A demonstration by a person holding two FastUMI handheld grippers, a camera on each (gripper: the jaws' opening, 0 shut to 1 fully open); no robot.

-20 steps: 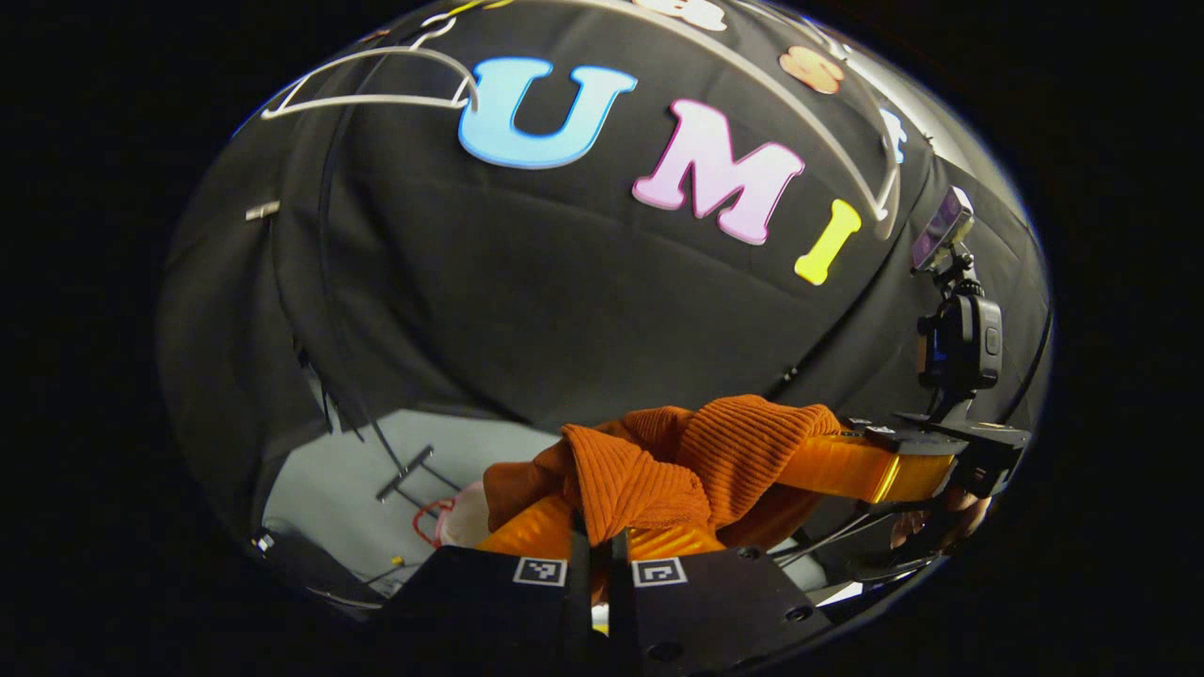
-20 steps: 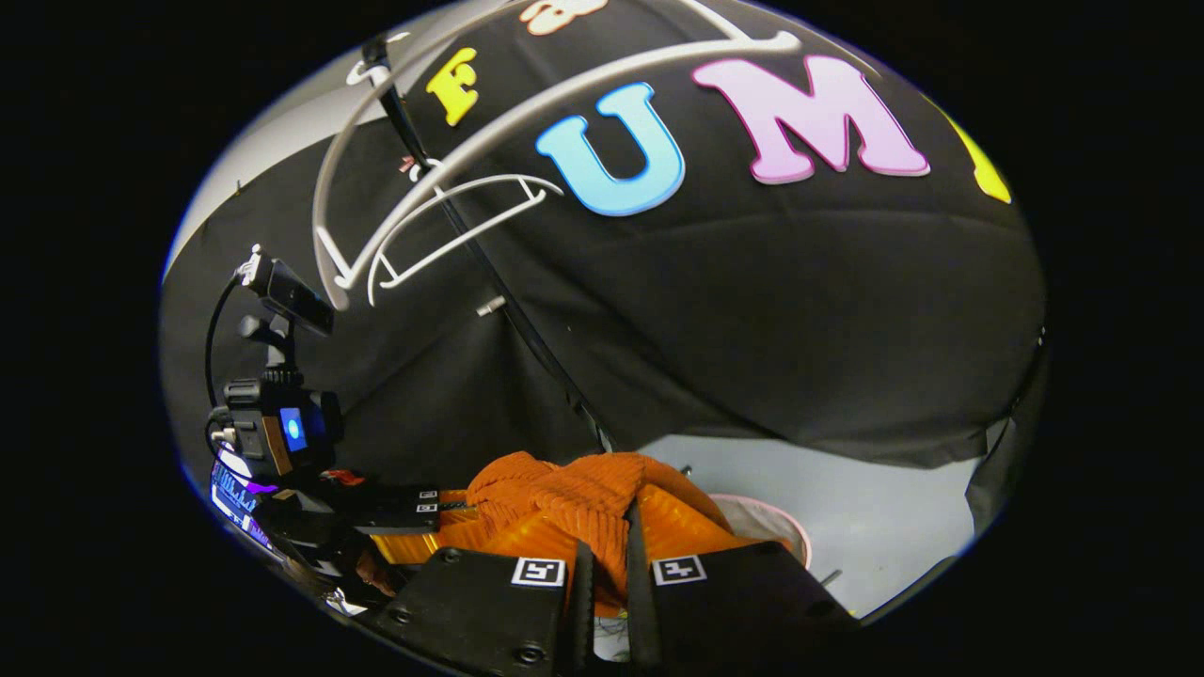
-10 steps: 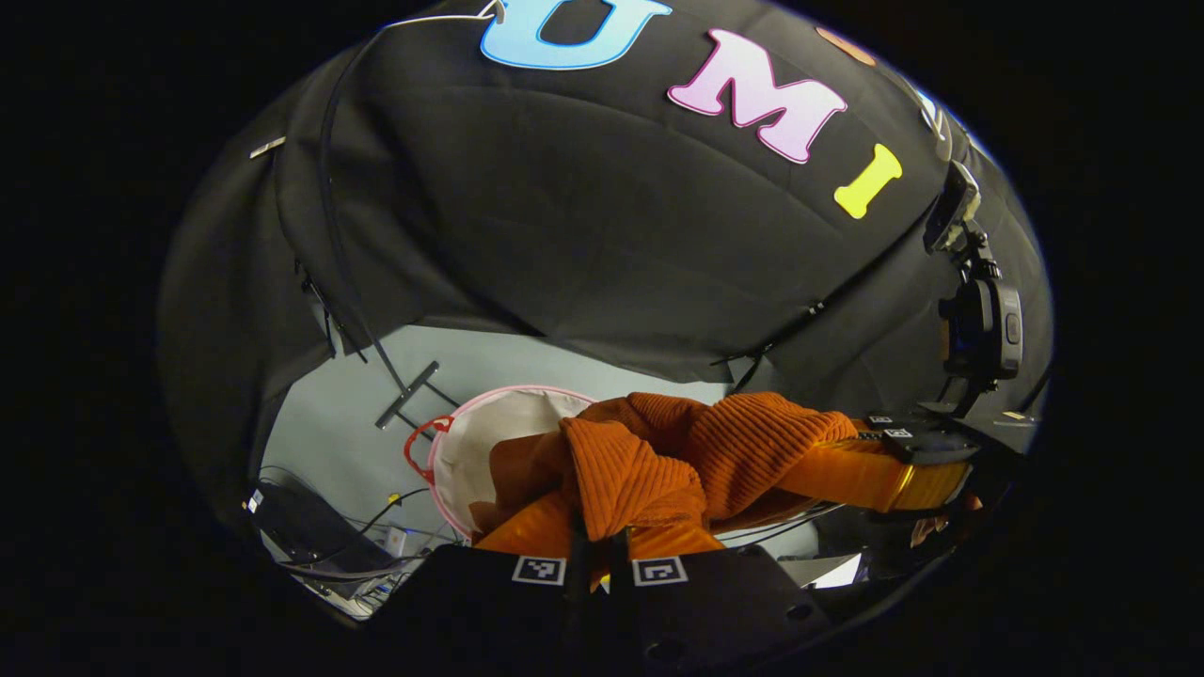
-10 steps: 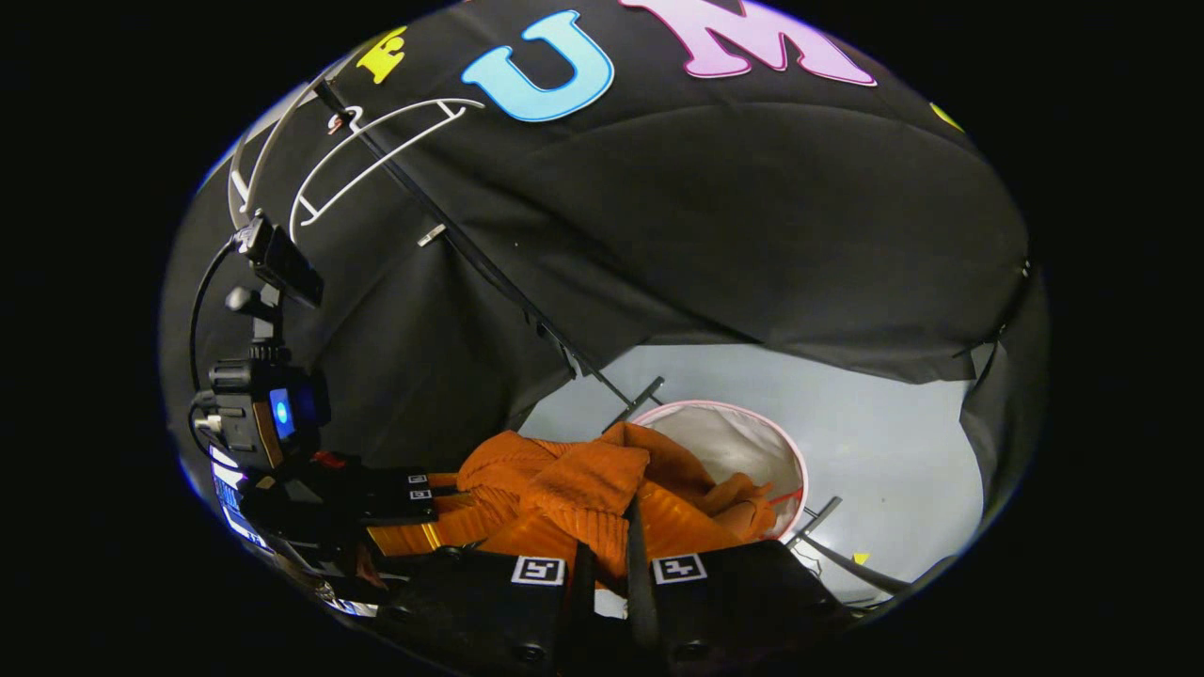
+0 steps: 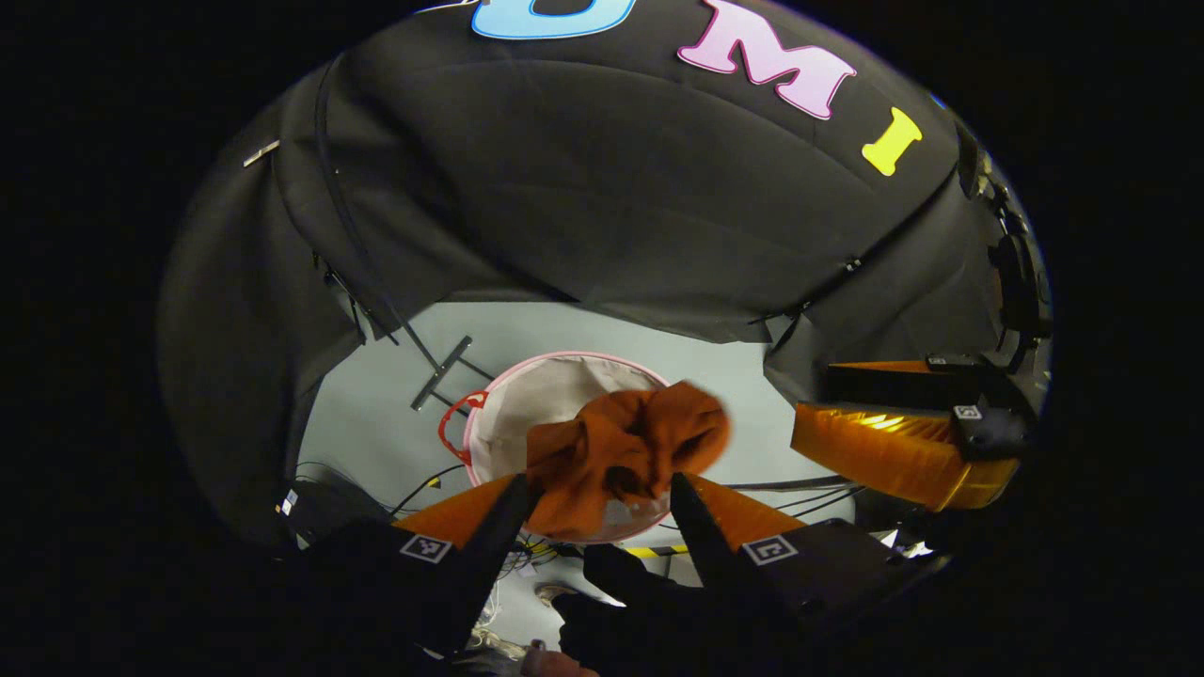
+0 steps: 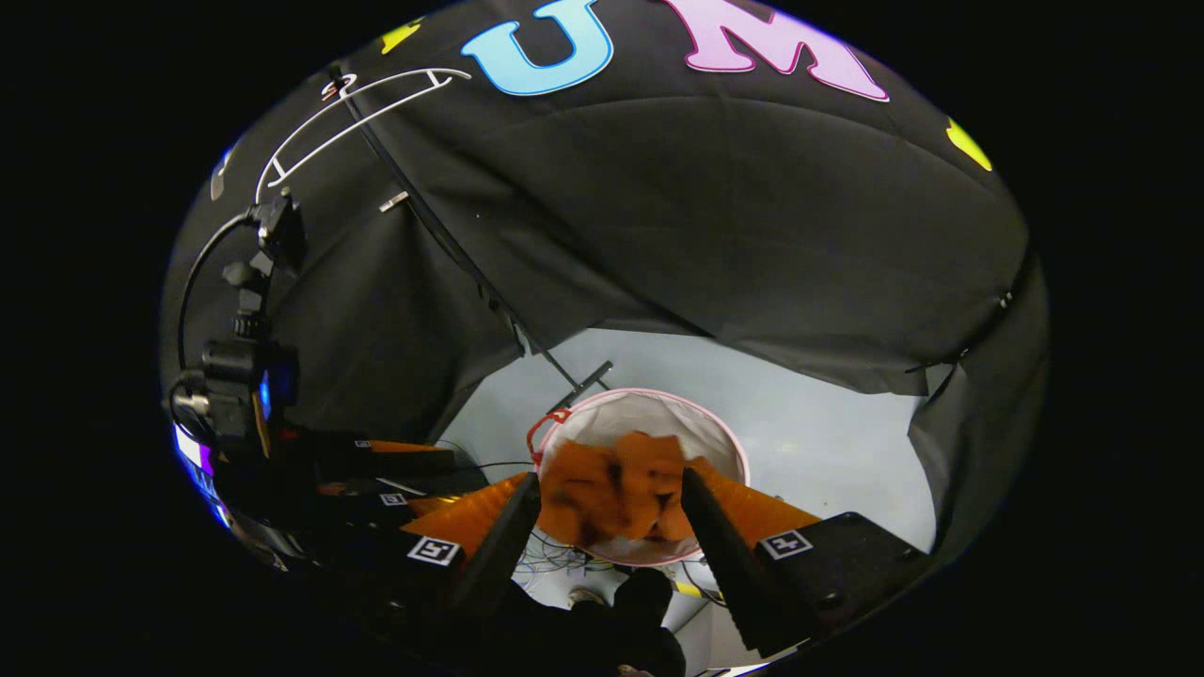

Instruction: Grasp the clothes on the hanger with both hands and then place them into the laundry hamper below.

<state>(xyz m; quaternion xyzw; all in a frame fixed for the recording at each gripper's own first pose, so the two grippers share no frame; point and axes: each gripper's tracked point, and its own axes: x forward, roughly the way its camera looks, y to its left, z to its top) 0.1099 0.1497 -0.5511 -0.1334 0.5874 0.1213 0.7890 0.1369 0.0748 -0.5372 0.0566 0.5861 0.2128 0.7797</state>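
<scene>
As seen from the left gripper view, the left gripper (image 5: 600, 489) is spread wide, clear of the orange garment (image 5: 625, 451), which appears blurred over the laundry hamper (image 5: 513, 400). From the right gripper view, the right gripper (image 6: 611, 494) likewise stands spread, the garment over the hamper's mouth.

No readable text, brand or number stands on anything here. The only signs are small square black-and-white markers, one on each side of the left gripper (image 5: 602, 489) and one on each side of the right gripper (image 6: 611, 494); they are patterns, not words. In the left gripper view another such marker (image 5: 966, 412) sits on the far gripper at the right, and in the right gripper view two more (image 6: 393, 499) sit on the far gripper at the left, too small to make out.
</scene>
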